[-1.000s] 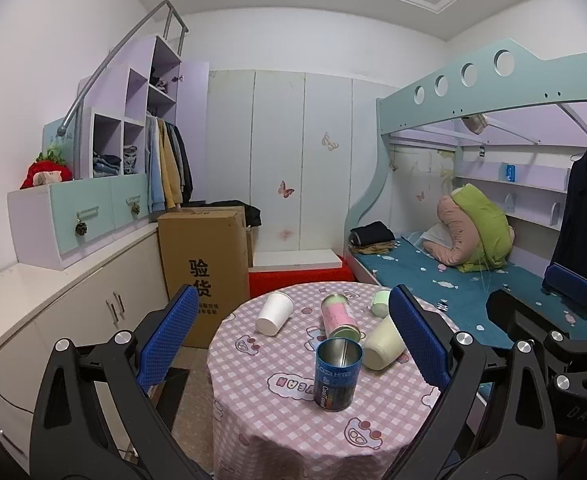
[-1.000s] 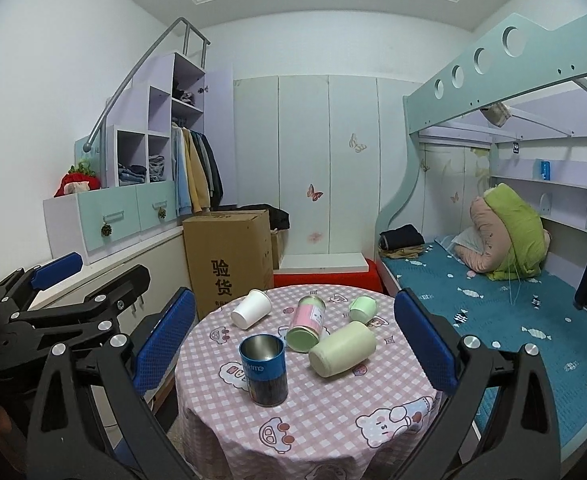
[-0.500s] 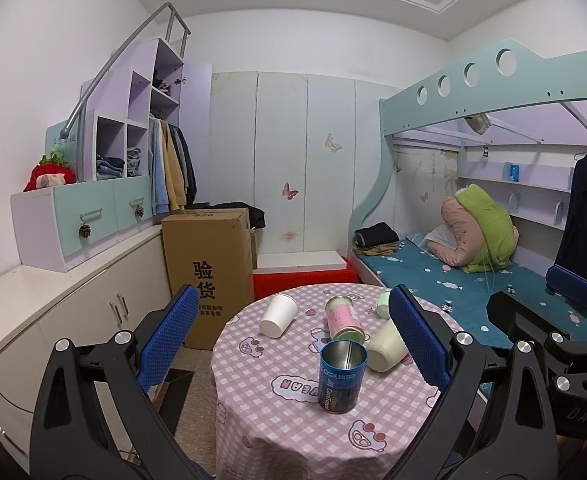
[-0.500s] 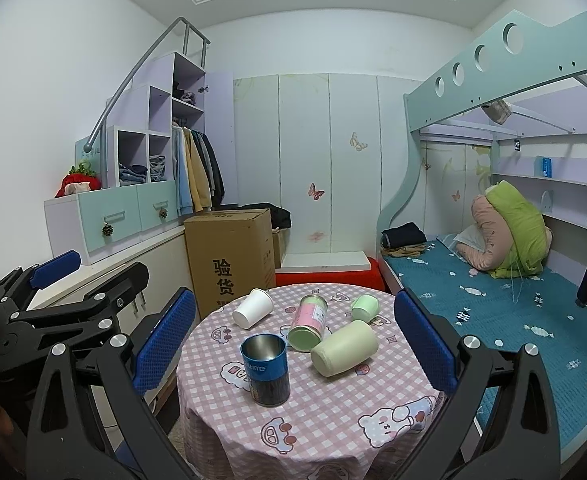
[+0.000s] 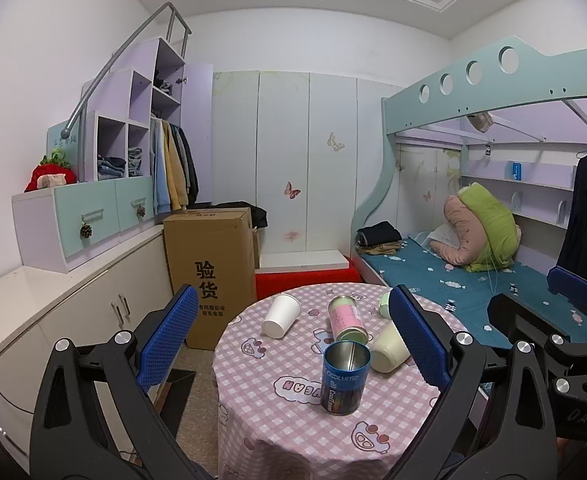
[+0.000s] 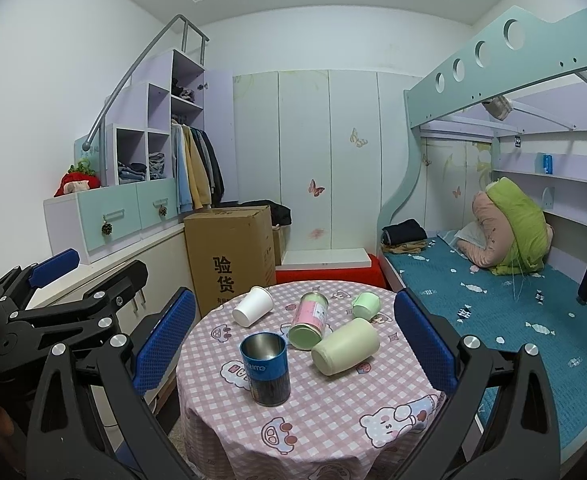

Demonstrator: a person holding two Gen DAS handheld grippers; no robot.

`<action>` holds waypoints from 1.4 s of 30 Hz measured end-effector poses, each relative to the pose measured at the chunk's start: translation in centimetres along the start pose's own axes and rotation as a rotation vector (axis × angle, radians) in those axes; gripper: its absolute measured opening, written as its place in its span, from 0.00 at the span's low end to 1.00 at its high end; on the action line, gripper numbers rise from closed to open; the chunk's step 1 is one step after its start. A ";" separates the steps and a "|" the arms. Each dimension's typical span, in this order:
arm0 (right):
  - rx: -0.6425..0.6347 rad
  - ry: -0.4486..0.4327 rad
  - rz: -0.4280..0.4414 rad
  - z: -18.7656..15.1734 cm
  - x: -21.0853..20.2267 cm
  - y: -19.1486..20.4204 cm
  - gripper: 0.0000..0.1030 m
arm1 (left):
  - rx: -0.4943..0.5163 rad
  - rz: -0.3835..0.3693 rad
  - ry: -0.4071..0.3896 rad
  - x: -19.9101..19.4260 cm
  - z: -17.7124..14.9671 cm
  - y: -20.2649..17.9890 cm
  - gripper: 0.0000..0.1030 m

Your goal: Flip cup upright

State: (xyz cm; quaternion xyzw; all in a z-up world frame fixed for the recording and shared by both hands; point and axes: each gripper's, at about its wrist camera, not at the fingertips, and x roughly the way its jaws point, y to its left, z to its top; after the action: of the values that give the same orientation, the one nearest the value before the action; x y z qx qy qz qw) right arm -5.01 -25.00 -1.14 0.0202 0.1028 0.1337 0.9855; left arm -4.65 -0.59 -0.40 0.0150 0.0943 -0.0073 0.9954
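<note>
A round table with a pink checked cloth (image 5: pixel 293 424) (image 6: pixel 333 412) holds several cups. A blue metal cup (image 5: pixel 346 377) (image 6: pixel 266 368) stands upright at the front. A cream cup (image 5: pixel 387 348) (image 6: pixel 345 346), a pink-and-green can (image 5: pixel 347 318) (image 6: pixel 310 321) and a white paper cup (image 5: pixel 281 315) (image 6: pixel 253 306) lie on their sides. A small green cup (image 5: pixel 384 305) (image 6: pixel 366 305) sits at the back right. My left gripper (image 5: pixel 291 336) and right gripper (image 6: pixel 293 340) are both open and empty, held short of the table.
A tall cardboard box (image 5: pixel 211 268) (image 6: pixel 233 256) stands behind the table at left. White cabinets (image 5: pixel 73 320) run along the left wall. A bunk bed with a teal mattress (image 6: pixel 513 312) fills the right side. A red platform (image 5: pixel 305 280) lies behind.
Both views have shifted slightly; the table sits a little more to the right in the left wrist view. Both grippers stay open. The cups have not moved.
</note>
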 end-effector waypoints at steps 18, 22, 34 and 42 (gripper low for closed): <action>0.004 0.010 0.004 -0.2 0.7 0.0 0.94 | 0.000 0.001 0.003 0.6 0.1 0.5 0.93; 0.005 0.011 0.003 -0.2 0.7 0.0 0.94 | -0.001 0.000 0.004 0.6 0.2 0.5 0.93; 0.007 0.014 0.003 -0.3 0.8 0.0 0.94 | -0.001 -0.001 0.006 0.6 0.1 0.6 0.93; 0.007 0.016 0.003 -0.4 1.0 -0.1 0.94 | -0.001 -0.001 0.009 0.7 0.0 0.6 0.93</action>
State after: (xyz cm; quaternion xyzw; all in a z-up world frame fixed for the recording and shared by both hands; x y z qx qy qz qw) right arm -4.14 -24.78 -1.73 0.0229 0.1113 0.1352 0.9843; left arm -3.91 0.04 -0.51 0.0146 0.0986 -0.0079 0.9950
